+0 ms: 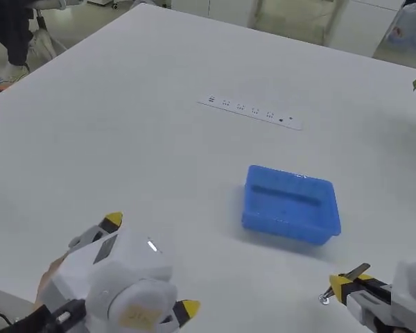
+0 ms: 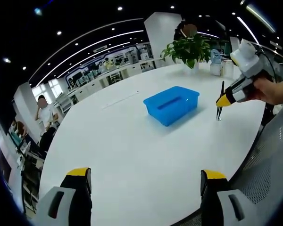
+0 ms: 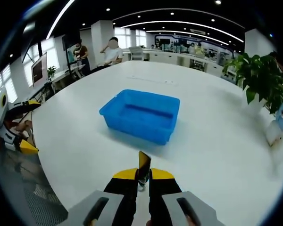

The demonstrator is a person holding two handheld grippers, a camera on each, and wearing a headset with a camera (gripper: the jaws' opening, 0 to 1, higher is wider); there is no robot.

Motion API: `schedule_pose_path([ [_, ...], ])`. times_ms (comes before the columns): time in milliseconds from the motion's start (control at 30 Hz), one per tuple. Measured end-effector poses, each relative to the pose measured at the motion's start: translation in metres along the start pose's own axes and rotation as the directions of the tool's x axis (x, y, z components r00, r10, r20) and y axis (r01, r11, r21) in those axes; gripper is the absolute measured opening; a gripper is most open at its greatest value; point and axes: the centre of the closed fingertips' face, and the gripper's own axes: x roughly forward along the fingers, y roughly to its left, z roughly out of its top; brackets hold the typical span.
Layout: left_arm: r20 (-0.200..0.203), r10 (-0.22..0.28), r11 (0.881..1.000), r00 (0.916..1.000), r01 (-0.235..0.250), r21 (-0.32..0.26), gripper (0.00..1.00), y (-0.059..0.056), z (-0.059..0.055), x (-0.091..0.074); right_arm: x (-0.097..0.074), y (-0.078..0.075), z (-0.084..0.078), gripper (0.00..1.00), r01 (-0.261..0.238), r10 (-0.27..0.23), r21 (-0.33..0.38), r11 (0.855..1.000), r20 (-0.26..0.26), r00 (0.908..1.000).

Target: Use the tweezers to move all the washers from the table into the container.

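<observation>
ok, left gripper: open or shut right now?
Open. In the left gripper view, the left gripper has its yellow-tipped jaws standing wide apart, with bare table between them and nothing held.

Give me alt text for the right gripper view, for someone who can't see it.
The right gripper, shut on tweezers, points across a white table at a blue container ahead. The left gripper shows at the left edge, a leafy plant at far right.
</observation>
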Motion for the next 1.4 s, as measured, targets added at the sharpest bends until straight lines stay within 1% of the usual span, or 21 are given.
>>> schedule_pose_path([
  [167,0.002,0.000,1.000,1.0000,0.000,-0.002,0.99,0.000,0.001,0.000,0.001,0.000,0.002,0.04,0.001,-0.001,0.000,1.000,0.012,0.9999],
  [367,0.004,0.001,1.000,1.0000,-0.001,-0.001,0.99,0.000,0.001,-0.001,0.001,0.002,0.003,0.04,0.000,0.000,0.004,1.000,0.006,1.0000],
  [433,0.004,0.000,1.000,1.0000,0.000,0.000,0.99,0.000,0.001,0.000,0.001,0.001,0.003,0.04,-0.003,0.003,0.014,1.000,0.003,1.0000],
  [500,0.003,-0.001,1.000,1.0000,0.001,0.003,0.98,0.000,0.001,0.000,-0.001,0.003,0.002,0.04,-0.012,0.012,0.007,1.000,-0.009,0.9999],
  [633,0.003,-0.003,1.000,1.0000,0.003,0.003,0.99,-0.001,0.001,0.000,-0.005,0.006,0.006,0.04,-0.023,0.023,0.001,1.000,-0.002,0.9997],
  [733,0.014,-0.003,1.000,0.9999,0.003,-0.001,0.99,0.000,0.003,0.000,-0.009,0.008,0.015,0.04,-0.033,0.032,0.001,0.999,0.016,0.9993],
  [833,0.012,-0.002,1.000,0.9999,0.002,-0.001,0.99,0.000,0.002,0.000,-0.012,0.008,0.025,0.04,-0.043,0.043,0.005,0.999,0.037,0.9984],
  [933,0.009,-0.003,1.000,1.0000,0.003,0.002,0.99,-0.001,0.001,0.000,-0.015,0.006,0.039,0.04,-0.052,0.050,0.015,0.999,0.071,0.9962],
  [1033,0.005,-0.004,1.000,1.0000,0.004,0.004,0.99,-0.001,0.001,0.000,-0.017,0.003,0.055,0.04,-0.045,0.044,0.005,0.999,0.103,0.9937],
  [1100,0.004,-0.005,1.000,1.0000,0.005,0.004,0.99,-0.001,0.001,0.000,-0.022,0.004,0.064,0.04,-0.042,0.041,-0.002,0.999,0.121,0.9917],
  [1267,0.000,-0.004,1.000,1.0000,0.004,0.002,0.99,-0.001,0.000,0.001,-0.020,0.008,0.080,0.04,-0.046,0.048,-0.017,0.999,0.150,0.9876],
  [1400,-0.005,-0.005,1.000,1.0000,0.005,0.006,0.98,-0.001,-0.001,0.001,-0.016,0.008,0.094,0.04,-0.048,0.051,-0.025,0.999,0.175,0.9832],
])
